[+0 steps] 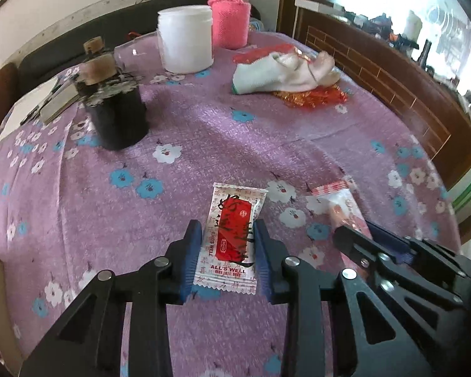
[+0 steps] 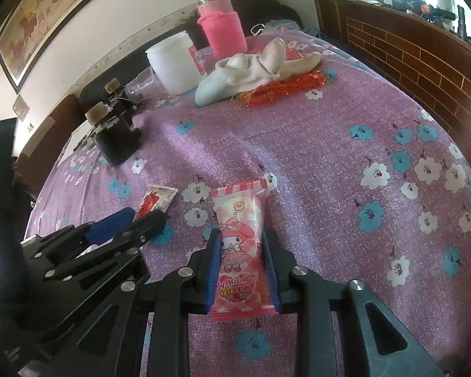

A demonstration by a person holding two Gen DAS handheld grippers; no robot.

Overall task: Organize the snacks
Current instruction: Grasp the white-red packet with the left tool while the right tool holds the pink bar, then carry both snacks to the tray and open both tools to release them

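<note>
Two snack packets are lying flat on the bench [image 1: 204, 144], which is covered in a purple flowered cloth, and each is sitting lengthwise between one pair of jaws. The red-and-white packet [image 1: 229, 235] is running with its long axis straight out from the left gripper [image 1: 227, 235], its near end tucked back between the blue pads and its far end reaching past the fingertips toward the middle of the bench. The jaws of the left gripper are bracketing its two long edges, the pads meeting the wrapper's sides, so it is reading as a narrow clasp on the packet. The pink cartoon packet [image 2: 240, 242] is lying the same way along the right gripper [image 2: 240, 245], just beside the first packet and roughly parallel to it, and the right jaws are clenching on its sides, the pads pressing the film in slightly. Each hand is therefore nearest its own packet, and neither is needing to cross over. Both packets are resting on the cloth, not lifted. Farther back are standing a white plastic jar [image 1: 185, 39], a pink-sleeved flask [image 1: 230, 22] and a dark corked bottle [image 1: 116, 110], with a white cloth [image 1: 279, 73] over red wrappers; where the snacks are meant to go is not evident, though the open jar is looking a likely container.
</note>
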